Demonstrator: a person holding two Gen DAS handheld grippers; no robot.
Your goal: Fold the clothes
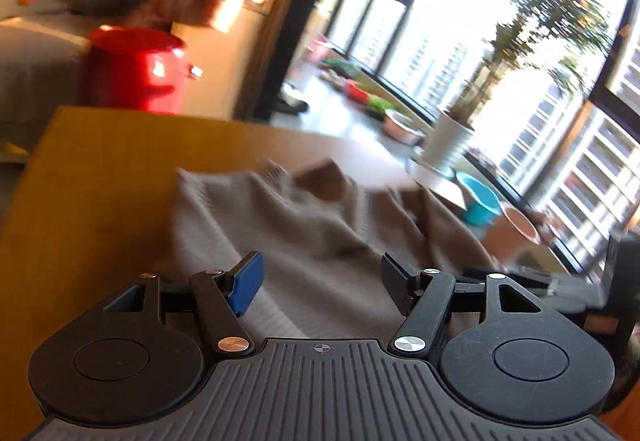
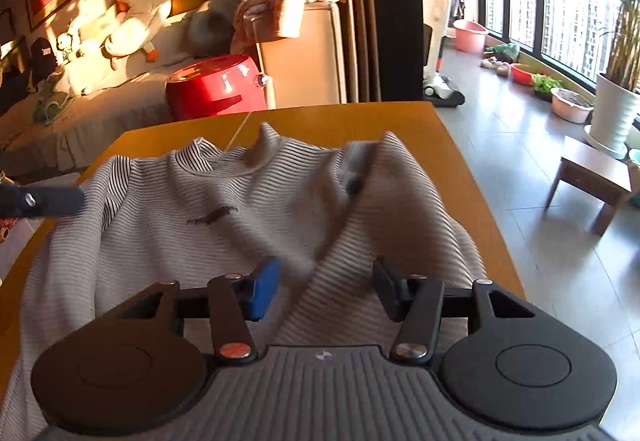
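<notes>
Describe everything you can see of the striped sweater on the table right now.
The striped sweater is a pale beige knit with fine dark stripes, a round ribbed collar and a small dark mark on the chest. It lies rumpled on the yellow table, collar at the far end, its right side folded in over the body. The right gripper is above its near part, jaws open, no cloth pinched. The left gripper is above it too, open.

Ahead of the right tongs (image 2: 324, 289) the striped sweater (image 2: 224, 209) covers most of the desk (image 2: 460, 161), rumpled into raised folds on their right. Bare desk stays free beyond the collar and along the right edge. The left tongs (image 1: 320, 287) reach in from the left, over the sweater's shoulder. Past the far desk edge stands a red pot (image 2: 216, 87).
</notes>
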